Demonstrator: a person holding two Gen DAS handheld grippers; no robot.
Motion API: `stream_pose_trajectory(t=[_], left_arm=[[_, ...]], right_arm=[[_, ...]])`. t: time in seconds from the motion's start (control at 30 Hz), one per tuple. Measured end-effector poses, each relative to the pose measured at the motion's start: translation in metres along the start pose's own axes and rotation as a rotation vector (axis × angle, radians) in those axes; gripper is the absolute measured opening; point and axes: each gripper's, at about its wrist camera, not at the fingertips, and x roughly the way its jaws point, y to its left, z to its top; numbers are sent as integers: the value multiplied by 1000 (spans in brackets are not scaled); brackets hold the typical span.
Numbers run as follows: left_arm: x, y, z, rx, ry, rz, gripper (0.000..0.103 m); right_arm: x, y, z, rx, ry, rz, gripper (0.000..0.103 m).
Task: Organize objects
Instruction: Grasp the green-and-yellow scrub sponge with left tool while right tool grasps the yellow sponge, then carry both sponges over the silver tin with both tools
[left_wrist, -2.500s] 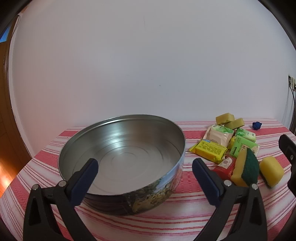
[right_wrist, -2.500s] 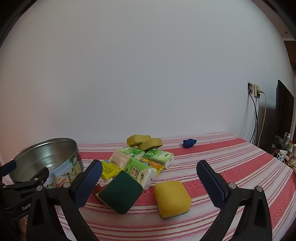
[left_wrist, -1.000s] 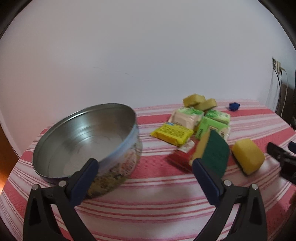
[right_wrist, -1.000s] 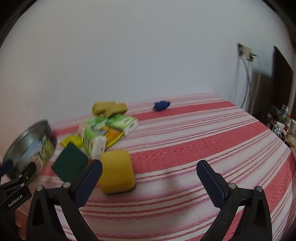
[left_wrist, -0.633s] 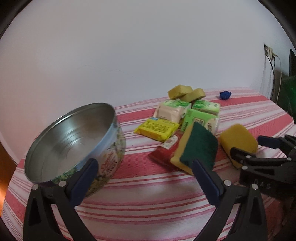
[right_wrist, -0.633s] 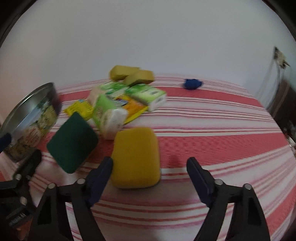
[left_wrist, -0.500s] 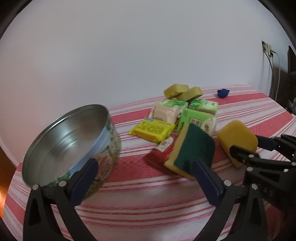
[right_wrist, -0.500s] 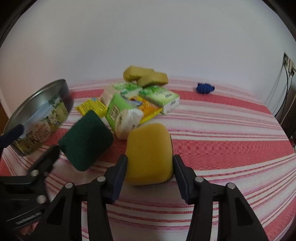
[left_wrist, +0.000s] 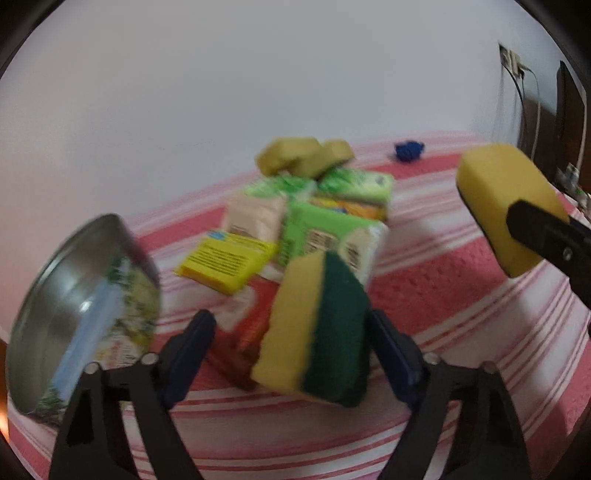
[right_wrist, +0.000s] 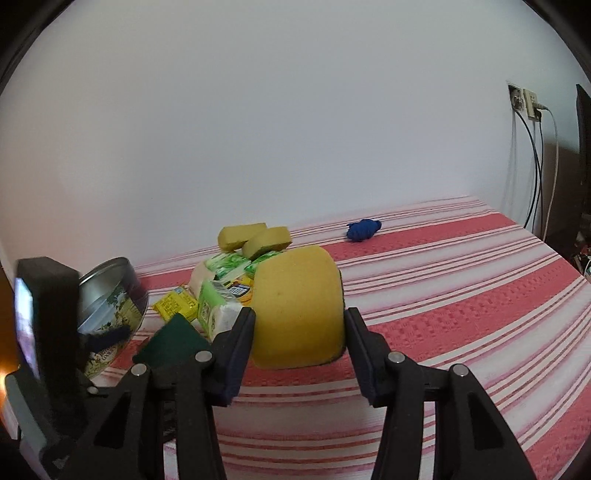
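Up close, the right tongs (right_wrist: 299, 332) pinch a plump yellow sponge (right_wrist: 299, 306), rounded at its corners and finely pored, with a thin dark layer showing along its right side; the black pads press its two flanks, and in the left wrist view it hangs clear above the cloth (left_wrist: 506, 206). The left tongs (left_wrist: 291, 350) have just been closing and now straddle a yellow sponge with a coarse dark-green scouring face (left_wrist: 317, 328), which stands tilted on its edge; the blue pad on the right looks to touch the green side, while the left pad stands off from the yellow side, over a glossy red packet (left_wrist: 243, 332), so the grip is not yet made. Behind lie soft plastic-wrapped tissue packs in green and cream (left_wrist: 317, 229), a flat yellow packet (left_wrist: 225, 262) and two olive sponges (right_wrist: 255, 236) stacked toward the worktop's far edge by the wall. A round metal tin (left_wrist: 74, 306) with a printed landscape side stands near the left edge, its bright inside bare. The worktop (right_wrist: 461, 295) wears a woven red-and-white striped cloth, wide open toward its right edge, with only a small blue knot of fabric (right_wrist: 364, 229) near the far edge. Both tongs point downward at a slant.
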Motion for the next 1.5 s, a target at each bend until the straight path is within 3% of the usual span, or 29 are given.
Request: stream_pose_trajectory(t=[0.07,0.2,0.43,0.5,0.67,0.97,1.1,1.2,1.4,1.5], left_arm=[[4,-3,1,4,19,-8,76],[-1,4,0,-24,-17,-26,46],[-27,26,-9,-97,-122,-77,41],[-34,32,-13,-107,-148,-85,32],[-62,55,-21,-148,-229,-118,30],[-103,122,-37,-214,-313,-42,30],[-110,158,-36,-257,-335,32,30],[-107,183,-36,-280,-333,87,30],[-80,227,-39,-317,-275,188,30],[-68,244,-39,-337,-248,204,30]], right_arm=[[0,1,0,-4,5,-5,52],[-1,1,-1,-16,-8,-21,52],[-7,-3,-3,-20,-44,-48,52],[-6,-2,-3,-25,-46,-57,52],[-12,1,-4,-43,-80,-77,52],[-21,17,-7,-101,-119,-113,52],[-24,41,-6,-79,-108,-48,52],[-27,80,-1,-105,-119,24,52],[-12,156,7,-154,-117,149,52],[4,191,5,-169,-90,202,52]])
